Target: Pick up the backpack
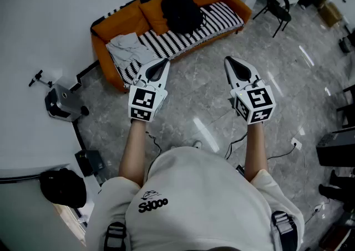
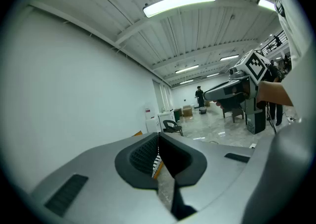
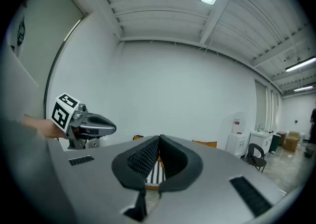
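Observation:
A black backpack [image 1: 181, 10] lies on an orange sofa [image 1: 104, 46] with a black-and-white striped seat, against the far wall. My left gripper [image 1: 163, 63] and right gripper [image 1: 229, 62] are held out side by side over the grey floor, well short of the sofa. Both are shut with nothing between the jaws. In the left gripper view the left gripper [image 2: 158, 145] has its dark pads closed together. The right gripper [image 3: 159, 147] looks the same in its own view, with a strip of the striped sofa seat [image 3: 157, 172] showing below the pads.
A grey cloth [image 1: 129, 47] lies on the sofa's left end. A black chair [image 1: 275, 1] stands right of the sofa by white cabinets. A small machine [image 1: 60, 103] sits at the left wall. Cables [image 1: 283, 153] trail across the floor near my feet.

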A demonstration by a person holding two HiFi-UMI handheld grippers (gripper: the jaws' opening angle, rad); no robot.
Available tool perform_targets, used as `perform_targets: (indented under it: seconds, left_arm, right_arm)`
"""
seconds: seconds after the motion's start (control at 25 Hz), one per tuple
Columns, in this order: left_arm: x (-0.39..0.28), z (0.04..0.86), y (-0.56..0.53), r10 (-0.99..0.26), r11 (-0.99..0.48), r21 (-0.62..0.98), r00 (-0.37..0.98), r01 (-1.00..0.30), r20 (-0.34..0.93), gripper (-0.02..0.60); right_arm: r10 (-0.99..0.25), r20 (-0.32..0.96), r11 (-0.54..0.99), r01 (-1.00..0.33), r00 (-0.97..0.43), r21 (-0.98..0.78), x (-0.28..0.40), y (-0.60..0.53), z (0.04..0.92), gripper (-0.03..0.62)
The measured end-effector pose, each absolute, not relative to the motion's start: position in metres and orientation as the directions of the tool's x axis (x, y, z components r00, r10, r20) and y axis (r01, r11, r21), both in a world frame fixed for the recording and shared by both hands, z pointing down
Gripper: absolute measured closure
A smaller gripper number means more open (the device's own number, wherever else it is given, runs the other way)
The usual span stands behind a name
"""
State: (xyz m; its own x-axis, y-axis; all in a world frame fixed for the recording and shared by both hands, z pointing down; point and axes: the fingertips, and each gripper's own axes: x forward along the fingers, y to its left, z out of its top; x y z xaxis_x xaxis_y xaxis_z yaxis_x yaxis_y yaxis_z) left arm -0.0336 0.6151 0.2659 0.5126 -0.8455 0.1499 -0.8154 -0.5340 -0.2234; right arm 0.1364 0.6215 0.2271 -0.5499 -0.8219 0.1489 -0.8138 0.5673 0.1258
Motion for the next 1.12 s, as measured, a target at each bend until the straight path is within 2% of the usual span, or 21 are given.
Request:
perform_targets:
  seconds: [0.56, 1.12]
  left_arm:
    - [0.000, 0.269, 0.590, -0.839, -0.544, -0.193, 0.527, -0.817, 0.137, 0.560]
    - [0.084, 0.280, 0.571, -0.822, -0.568, -0.158, 0.550, -0.808, 0.147, 0.560]
  right_arm:
    - [-0.813, 0.120, 0.579, -0.812, -0.569, 0.076, 0.171, 0.588, 0.234, 0.560]
    - [-0.777, 0.138, 0.624, -0.781, -0.614, 0.032, 0.239, 0.561, 0.250, 0.560]
